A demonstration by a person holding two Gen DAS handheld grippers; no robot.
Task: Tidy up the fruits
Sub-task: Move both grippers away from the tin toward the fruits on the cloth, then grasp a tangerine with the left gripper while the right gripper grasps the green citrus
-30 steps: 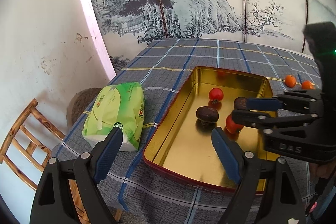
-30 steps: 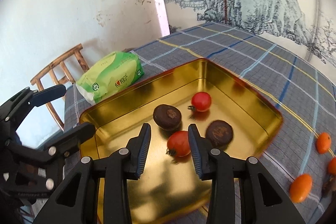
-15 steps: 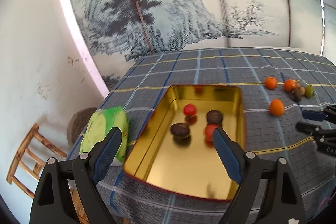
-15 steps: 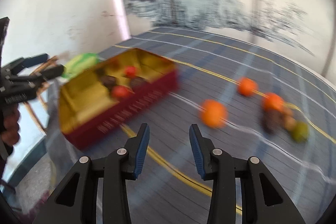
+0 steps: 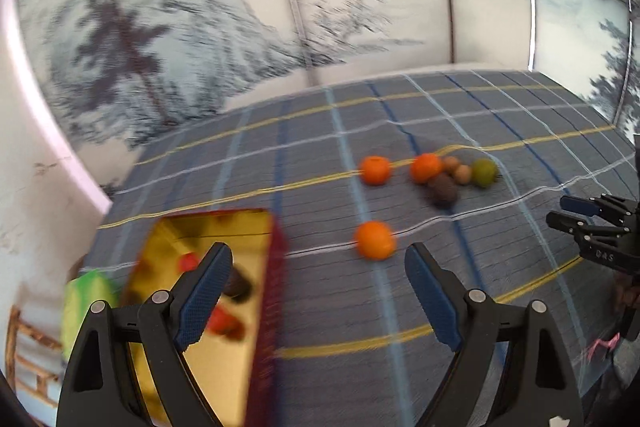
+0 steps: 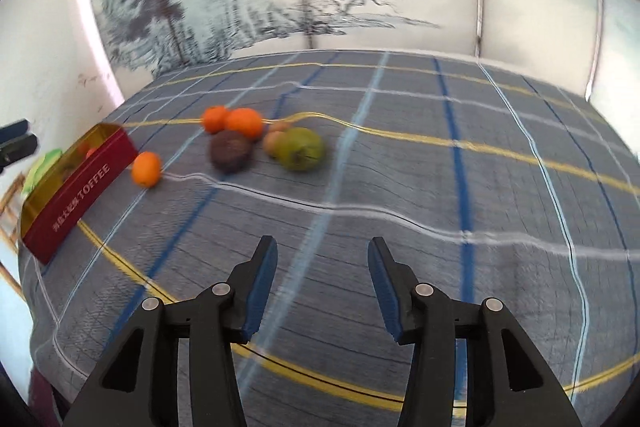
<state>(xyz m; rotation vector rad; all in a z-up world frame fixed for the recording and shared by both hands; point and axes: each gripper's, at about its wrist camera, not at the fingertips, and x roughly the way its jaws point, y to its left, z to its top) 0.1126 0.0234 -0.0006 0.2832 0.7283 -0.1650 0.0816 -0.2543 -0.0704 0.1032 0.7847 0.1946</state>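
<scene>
Left wrist view: our left gripper [image 5: 316, 283] has its jaws spread wide with nothing held; one orange [image 5: 375, 239] lies just ahead between them, a tin [image 5: 256, 227] sits at and behind the left jaw. Count beyond the jaws: two more oranges [image 5: 375, 170], one dark brown fruit [image 5: 443, 189], two small tan fruits [image 5: 463, 174], one green fruit [image 5: 484, 172]; in the tin, two red fruits and at least one dark one, blurred. Risk, as we judge it: a hurried close could nudge the round orange so it rolls off along the cloth. Right wrist view: our right gripper [image 6: 322, 275] has its jaws moderately parted around nothing, bare tablecloth [image 6: 400, 187] between them; the fruit cluster lies well ahead and left of the left jaw. Count: three oranges [image 6: 146, 168], one brown, one green [image 6: 300, 149], two tan, one tin [image 6: 80, 187]. Risk: grabbing into the touching cluster may scatter its neighbours.
</scene>
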